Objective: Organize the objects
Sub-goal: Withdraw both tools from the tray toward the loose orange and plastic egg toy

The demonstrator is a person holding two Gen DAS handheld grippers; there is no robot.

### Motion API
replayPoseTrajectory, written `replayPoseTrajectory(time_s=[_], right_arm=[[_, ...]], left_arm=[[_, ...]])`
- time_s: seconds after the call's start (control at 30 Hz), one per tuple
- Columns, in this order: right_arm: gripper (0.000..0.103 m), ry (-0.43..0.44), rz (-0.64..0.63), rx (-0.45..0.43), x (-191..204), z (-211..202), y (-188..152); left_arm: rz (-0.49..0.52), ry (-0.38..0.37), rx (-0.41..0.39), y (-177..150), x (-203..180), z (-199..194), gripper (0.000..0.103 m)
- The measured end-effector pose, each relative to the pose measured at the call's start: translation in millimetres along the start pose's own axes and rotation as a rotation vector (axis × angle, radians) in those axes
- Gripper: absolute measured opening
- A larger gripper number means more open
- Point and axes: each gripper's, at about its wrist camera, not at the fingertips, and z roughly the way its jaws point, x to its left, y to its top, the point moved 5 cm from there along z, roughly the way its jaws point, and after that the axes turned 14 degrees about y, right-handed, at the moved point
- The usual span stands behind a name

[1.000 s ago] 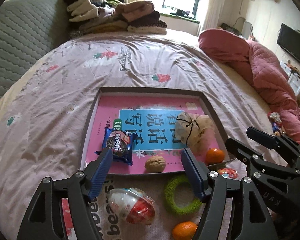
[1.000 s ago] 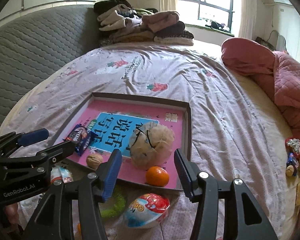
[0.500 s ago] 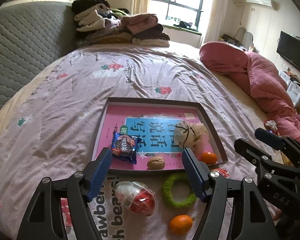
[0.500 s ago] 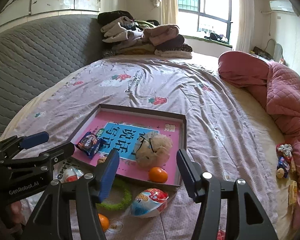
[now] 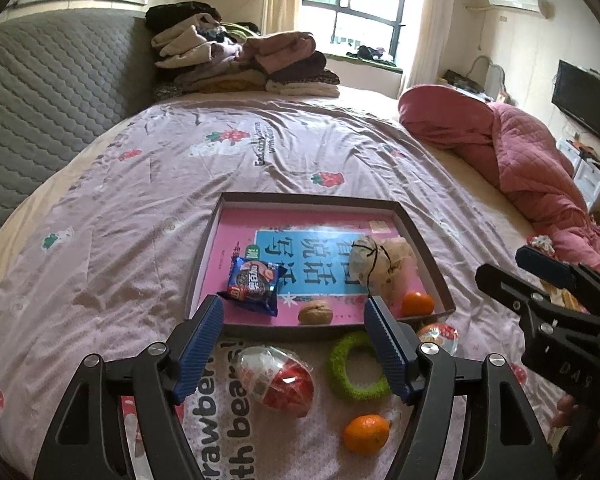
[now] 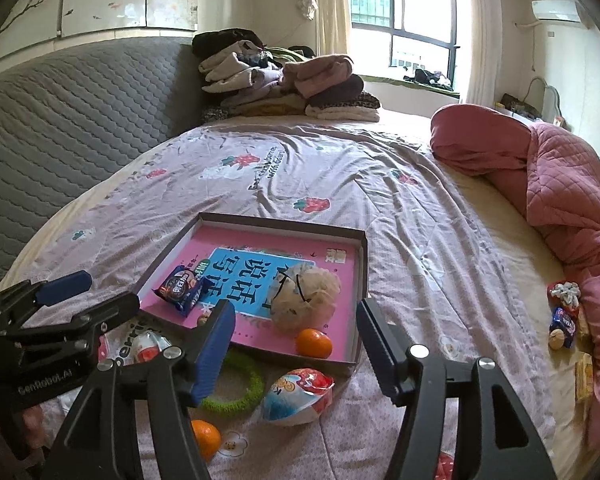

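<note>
Between picks, by judgement; left tool (image 5: 294, 344) and right tool (image 6: 296, 342) both wide, holding nothing; next, probably lowering over red egg (image 5: 276, 380).

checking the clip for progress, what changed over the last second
Both grippers, left and right, pulled back and up from the tray, so it looks smaller and farther off. Nothing was grasped or let go: both are open and empty. The egg, green ring and oranges lie where they were.
</note>
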Motion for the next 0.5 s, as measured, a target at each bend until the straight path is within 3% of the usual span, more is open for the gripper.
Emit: replayPoseTrajectory(time_s=[0.5], right_arm=[[0.063, -0.028, 0.043, 0.034, -15.6, 12.0, -15.7]], left_arm=[[0.011, -0.014, 0.010, -16.9, -9.2, 6.9, 0.074]])
